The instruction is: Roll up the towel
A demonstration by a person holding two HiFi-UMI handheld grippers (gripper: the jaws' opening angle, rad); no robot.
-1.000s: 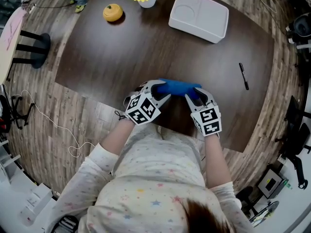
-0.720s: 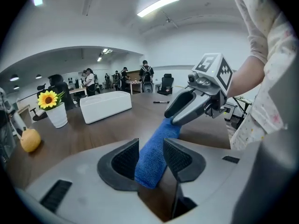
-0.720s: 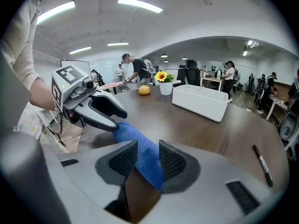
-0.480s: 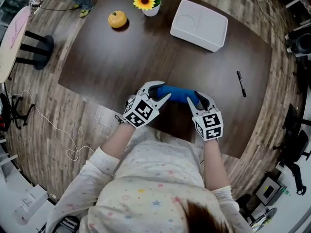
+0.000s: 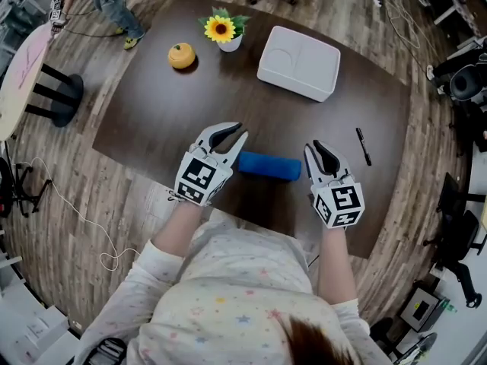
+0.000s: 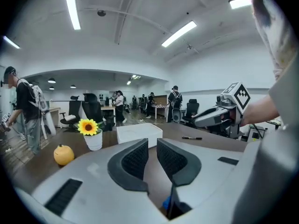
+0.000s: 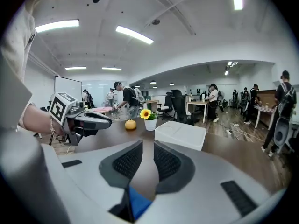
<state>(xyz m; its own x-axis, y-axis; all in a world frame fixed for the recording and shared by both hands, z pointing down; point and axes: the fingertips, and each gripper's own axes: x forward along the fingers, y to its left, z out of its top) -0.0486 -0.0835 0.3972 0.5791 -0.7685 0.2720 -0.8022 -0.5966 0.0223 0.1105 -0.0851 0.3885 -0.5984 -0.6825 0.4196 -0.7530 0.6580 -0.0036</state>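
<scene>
Left tool (image 5: 234,132) and right tool (image 5: 314,149) flanked the rolled towel (image 5: 268,166) at frame centre, both narrowly apart and empty, the left's jaws having just been closing. Unheld, its loose edge might unfurl.

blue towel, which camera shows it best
The head view: the rolled towel lies whole on the table, with nothing covering it. The left gripper view shows only a blue speck at the picture's bottom, below the jaws; the right gripper view shows just a blue corner there.

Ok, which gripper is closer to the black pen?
Right. The right gripper hovers just left of the pen; the left gripper, its empty jaws just narrowed, sits beyond the rolled blue towel, farther left.
</scene>
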